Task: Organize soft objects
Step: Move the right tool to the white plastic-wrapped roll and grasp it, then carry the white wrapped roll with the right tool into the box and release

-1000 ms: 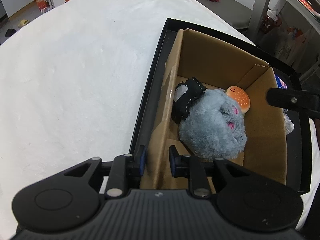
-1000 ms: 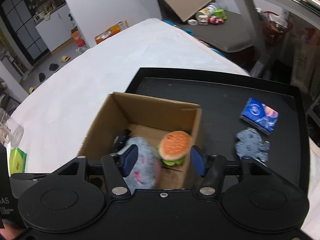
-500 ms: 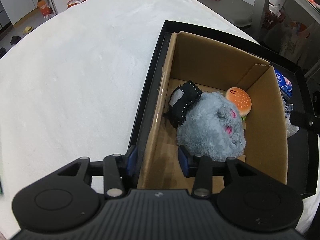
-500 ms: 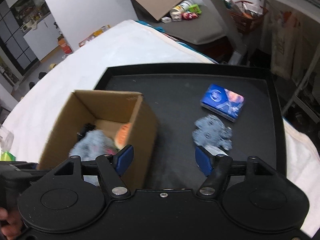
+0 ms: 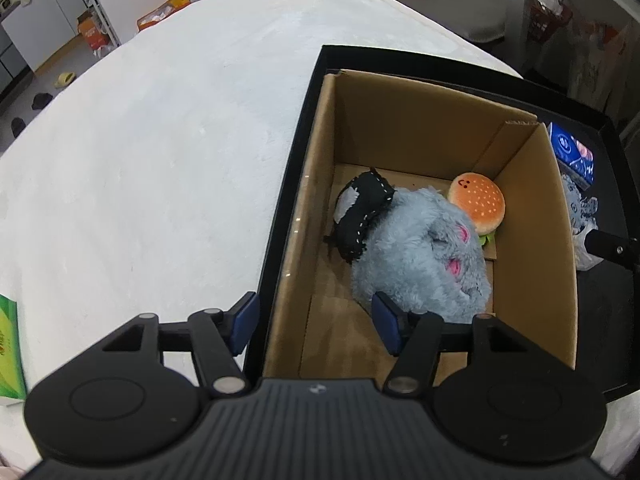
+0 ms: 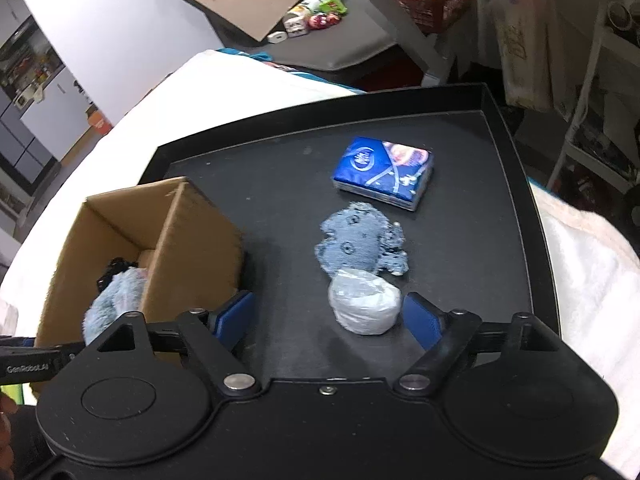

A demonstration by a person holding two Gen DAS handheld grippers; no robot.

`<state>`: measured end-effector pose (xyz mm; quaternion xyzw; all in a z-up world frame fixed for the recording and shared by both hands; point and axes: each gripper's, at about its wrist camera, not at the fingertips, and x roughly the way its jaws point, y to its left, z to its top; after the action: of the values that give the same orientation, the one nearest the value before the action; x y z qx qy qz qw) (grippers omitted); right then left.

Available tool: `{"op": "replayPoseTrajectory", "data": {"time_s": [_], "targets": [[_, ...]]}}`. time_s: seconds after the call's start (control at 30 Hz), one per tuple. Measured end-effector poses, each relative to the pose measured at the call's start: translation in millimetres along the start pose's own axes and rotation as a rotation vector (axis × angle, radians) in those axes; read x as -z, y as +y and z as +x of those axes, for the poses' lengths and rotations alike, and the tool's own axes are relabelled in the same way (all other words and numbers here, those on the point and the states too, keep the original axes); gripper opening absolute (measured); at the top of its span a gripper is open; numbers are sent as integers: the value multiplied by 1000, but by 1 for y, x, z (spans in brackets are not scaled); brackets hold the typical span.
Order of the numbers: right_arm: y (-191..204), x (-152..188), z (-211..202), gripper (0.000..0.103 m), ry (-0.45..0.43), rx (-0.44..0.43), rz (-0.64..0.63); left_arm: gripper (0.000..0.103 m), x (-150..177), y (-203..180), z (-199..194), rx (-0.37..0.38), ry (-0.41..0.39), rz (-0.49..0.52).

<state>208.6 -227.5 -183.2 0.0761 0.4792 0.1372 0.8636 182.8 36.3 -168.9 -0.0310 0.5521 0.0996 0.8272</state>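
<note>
A cardboard box (image 5: 532,216) stands on a black tray (image 6: 460,152). Inside lie a grey-blue fluffy plush (image 5: 424,252), a burger plush (image 5: 478,204) and a black stitched pouch (image 5: 360,212). My left gripper (image 5: 316,322) is open, its jaws astride the box's near left wall without touching it. My right gripper (image 6: 330,320) is open and empty over the tray, just in front of a white wrapped bundle (image 6: 364,306). Behind the bundle lie a blue patterned cloth (image 6: 358,242) and a blue tissue pack (image 6: 384,172). The box (image 6: 120,240) is left of it.
The tray sits on a white cloth-covered table (image 5: 160,160). A green packet (image 5: 8,344) lies at the table's left edge. A grey bench with small toys (image 6: 316,24) and shelving (image 6: 592,92) stand beyond the table.
My left gripper let go of the box wall and opened wide. My right gripper released the burger plush into the box and swung right over the tray toward the white bundle.
</note>
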Motion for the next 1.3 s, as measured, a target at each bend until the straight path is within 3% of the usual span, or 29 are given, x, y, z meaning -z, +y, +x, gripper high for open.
{"op": "replayPoseTrajectory", "data": {"time_s": [0.27,0.53,0.67,0.77,1.3], "targets": [[-15,3,16,82,10,35,21,62,1,-19,6,-73,-1,68],[-19,6,36,78,17,72,23,65,2,-18,6,-86,9,68],[-14,10,32,43,-12,111,-27,65,4,-18,5,-80,8,67],[-17,11,28,43,-4,77,4,65,3,-17,7,-70,12,63],[-8,29,-5,43,-15,121,3,66,9,-8,-1,5,-1,42]]}}
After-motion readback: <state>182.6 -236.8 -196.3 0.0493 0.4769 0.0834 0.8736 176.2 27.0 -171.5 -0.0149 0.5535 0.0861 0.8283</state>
